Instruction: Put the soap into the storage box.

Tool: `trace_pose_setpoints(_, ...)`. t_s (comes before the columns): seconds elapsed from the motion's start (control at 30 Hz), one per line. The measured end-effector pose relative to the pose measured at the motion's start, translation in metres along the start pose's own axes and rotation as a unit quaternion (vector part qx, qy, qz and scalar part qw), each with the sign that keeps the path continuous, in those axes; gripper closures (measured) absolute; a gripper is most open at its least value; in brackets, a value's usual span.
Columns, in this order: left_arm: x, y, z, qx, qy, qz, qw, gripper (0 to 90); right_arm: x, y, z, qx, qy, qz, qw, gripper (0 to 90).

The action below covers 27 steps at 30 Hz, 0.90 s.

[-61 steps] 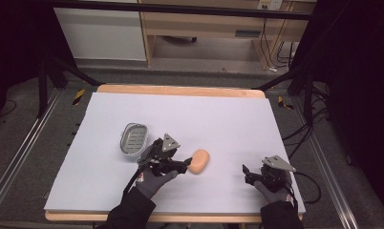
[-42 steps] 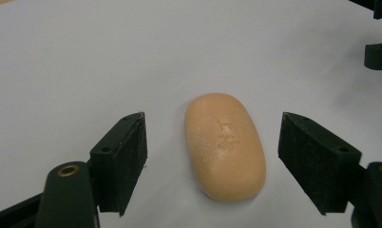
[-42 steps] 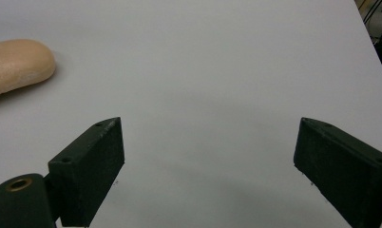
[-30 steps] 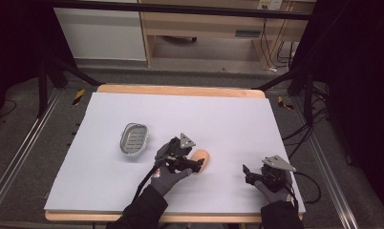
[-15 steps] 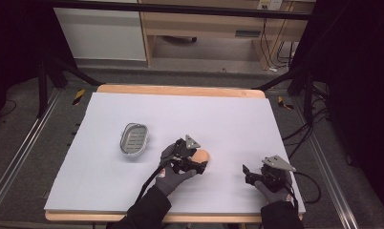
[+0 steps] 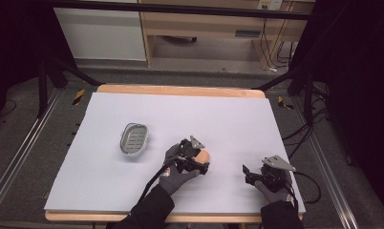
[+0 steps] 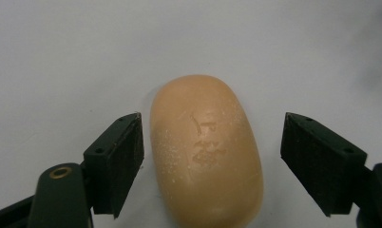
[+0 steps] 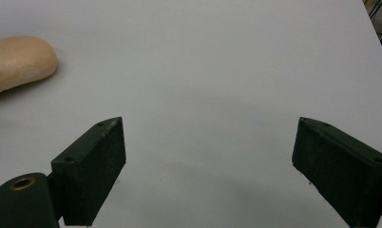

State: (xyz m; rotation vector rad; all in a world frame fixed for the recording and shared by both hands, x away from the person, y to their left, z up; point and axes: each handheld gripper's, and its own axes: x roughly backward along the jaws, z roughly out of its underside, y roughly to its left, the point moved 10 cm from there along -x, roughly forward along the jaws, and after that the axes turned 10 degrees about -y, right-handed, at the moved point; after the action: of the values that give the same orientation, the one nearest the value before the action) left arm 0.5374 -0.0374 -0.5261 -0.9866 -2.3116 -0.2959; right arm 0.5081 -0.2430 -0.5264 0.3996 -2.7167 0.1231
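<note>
We are seeing the left gripper (image 7: 210, 147) straddling the soap bar (image 7: 207, 149), jaws wide, not quite touching; the right gripper (image 8: 208, 166) is gaping wide over bare table (image 8: 217, 71).

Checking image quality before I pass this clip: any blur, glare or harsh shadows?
High view: evenly lit table, dark surroundings, slightly soft. Left gripper view: soap sharp enough to show its stamp, soft shadow, no glare. Right gripper view: near jaws slightly blurred, mat evenly lit.
</note>
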Motion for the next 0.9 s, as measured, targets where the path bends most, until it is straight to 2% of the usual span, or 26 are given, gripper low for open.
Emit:
trace_pose_setpoints(0.67, -0.02, 0.004, 0.011, 0.003, 0.032, -0.005, 0.9995, 26.2, -0.001, 0.001, 0.001, 0.001, 0.003, -0.004, 1.0, 12.1)
trace_pose_setpoints(0.9, -0.023, 0.004, 0.011, 0.005, 0.033, -0.009, 0.9994, 26.8, -0.001, 0.0, 0.002, -0.002, 0.003, -0.003, 1.0, 12.3)
